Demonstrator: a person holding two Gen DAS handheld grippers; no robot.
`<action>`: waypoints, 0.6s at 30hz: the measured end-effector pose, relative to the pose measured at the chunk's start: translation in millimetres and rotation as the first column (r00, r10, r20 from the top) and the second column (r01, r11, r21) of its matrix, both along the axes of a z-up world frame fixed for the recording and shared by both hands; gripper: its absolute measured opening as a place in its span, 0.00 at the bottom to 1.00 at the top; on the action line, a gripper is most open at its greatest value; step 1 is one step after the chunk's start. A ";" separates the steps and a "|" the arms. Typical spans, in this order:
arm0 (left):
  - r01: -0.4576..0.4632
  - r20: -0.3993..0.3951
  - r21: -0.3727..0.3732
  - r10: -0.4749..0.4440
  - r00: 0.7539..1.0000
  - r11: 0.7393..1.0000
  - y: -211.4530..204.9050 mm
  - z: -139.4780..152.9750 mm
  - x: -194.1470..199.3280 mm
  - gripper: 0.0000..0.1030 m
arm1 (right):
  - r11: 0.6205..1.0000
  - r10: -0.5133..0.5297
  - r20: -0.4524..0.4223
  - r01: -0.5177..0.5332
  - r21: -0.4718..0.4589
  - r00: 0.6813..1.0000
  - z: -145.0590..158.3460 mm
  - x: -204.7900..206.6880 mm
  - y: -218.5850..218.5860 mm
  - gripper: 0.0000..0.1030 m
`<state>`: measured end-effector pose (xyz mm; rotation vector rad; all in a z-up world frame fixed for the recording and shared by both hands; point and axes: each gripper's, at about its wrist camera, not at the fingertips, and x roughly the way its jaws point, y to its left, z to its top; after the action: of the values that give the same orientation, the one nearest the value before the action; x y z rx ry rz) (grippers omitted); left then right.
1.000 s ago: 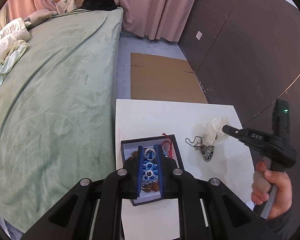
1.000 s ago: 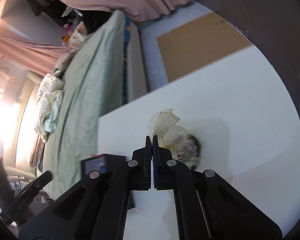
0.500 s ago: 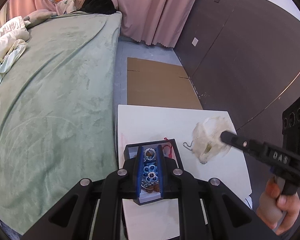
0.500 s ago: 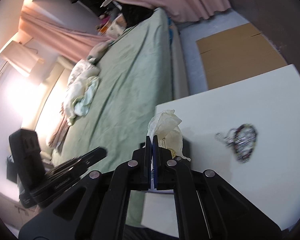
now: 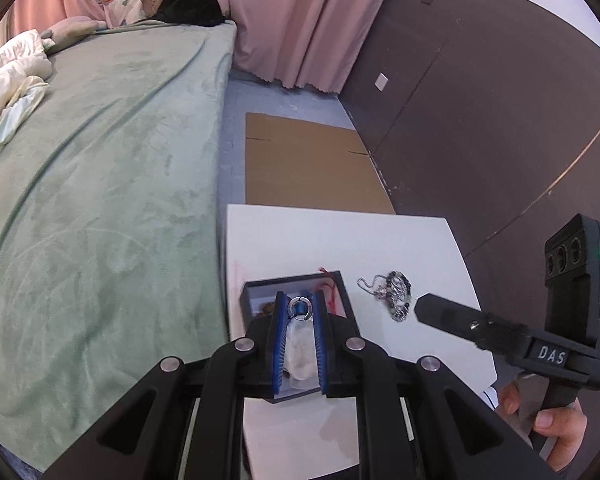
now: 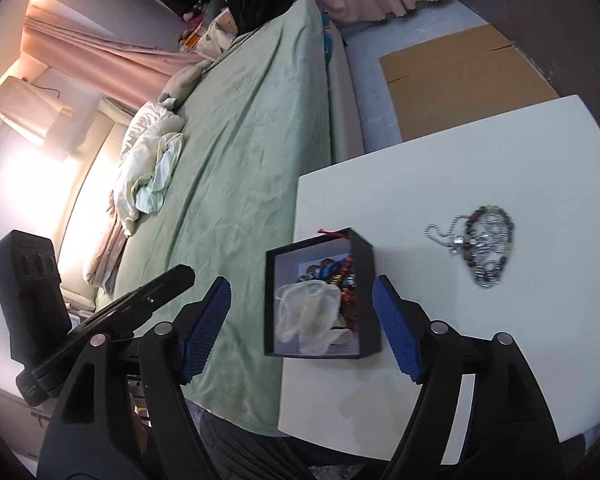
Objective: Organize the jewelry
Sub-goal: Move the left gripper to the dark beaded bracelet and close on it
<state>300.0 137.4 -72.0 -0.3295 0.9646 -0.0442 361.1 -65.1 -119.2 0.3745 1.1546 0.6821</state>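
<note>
Hovering over black box [image 6: 363, 248], right hand-held gripper [image 6: 302, 330] just spread, empty; left hand-held gripper [image 5: 299, 309] pinching ring [image 5: 299, 307].

The left gripper [image 5: 299, 322] pinches a silver ring [image 5: 299, 307] over the black box [image 5: 256, 292] — a white pouch [image 5: 300, 354] lies inside. Beads and chains [image 5: 392, 294] sit beside it on the white table [image 5: 340, 236].

Your black box [image 6: 365, 264] sits open on the counter [image 6: 480, 168], holding beads and a pale pouch [image 6: 308, 308]; tangled chains [image 6: 482, 246] lie apart.
</note>
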 end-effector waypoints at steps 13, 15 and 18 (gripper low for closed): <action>0.045 -0.030 0.015 -0.044 0.999 0.999 -39.4 -17.6 10.5 0.69 | 0.996 -0.086 -0.008 0.085 -0.015 0.996 -12.0 -3.0 -53.9 0.74; 0.046 -0.040 0.004 -0.046 0.998 0.999 -41.0 -19.8 11.1 0.69 | 0.995 -0.103 -0.018 0.102 -0.012 0.995 -16.3 -2.9 -65.6 0.74; 0.042 -0.042 0.009 -0.042 0.998 0.999 -44.4 -20.8 12.3 0.69 | 0.992 -0.127 -0.028 0.127 -0.002 0.992 -19.7 -3.2 -81.6 0.74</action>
<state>312.3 93.0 -92.8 -0.3023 1.0131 -0.0712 357.9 -146.7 -138.9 0.4541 1.1469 0.5668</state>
